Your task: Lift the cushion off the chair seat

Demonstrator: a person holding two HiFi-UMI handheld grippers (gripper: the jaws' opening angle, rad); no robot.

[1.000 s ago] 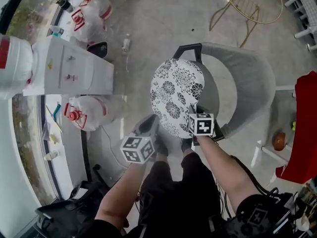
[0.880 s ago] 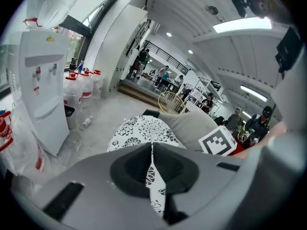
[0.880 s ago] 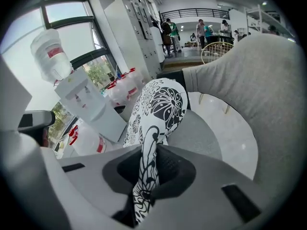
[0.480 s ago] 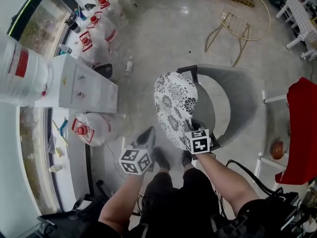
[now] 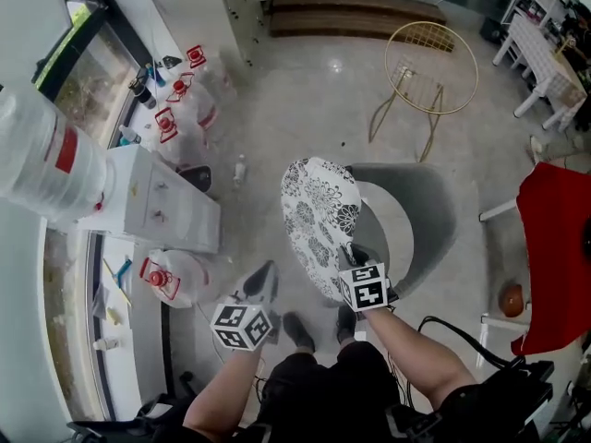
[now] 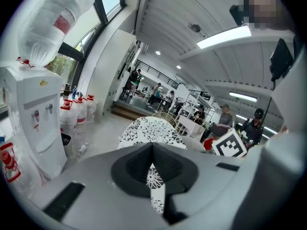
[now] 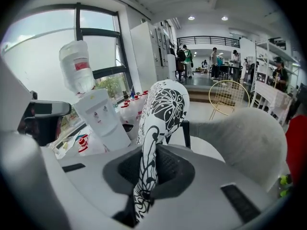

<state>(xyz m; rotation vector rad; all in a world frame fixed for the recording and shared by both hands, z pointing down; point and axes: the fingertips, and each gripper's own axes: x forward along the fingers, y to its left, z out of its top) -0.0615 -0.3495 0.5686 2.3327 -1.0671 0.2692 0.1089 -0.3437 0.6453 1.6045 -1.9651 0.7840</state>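
the cushion (image 5: 319,221), a round, thin pad in a black-and-white floral print, stands on edge above the pale seat of the grey, curved-back upholstered chair (image 5: 436,218). the right tool (image 5: 354,257) pinches its lower rim, the fabric squeezed flat between the dark ribbed pads. the left tool (image 5: 261,281) hangs apart to the left, gripping nothing, its halves drawn nearly together; only a thin slit shows the print beyond. the cushion's bottom edge is hidden behind the right tool.
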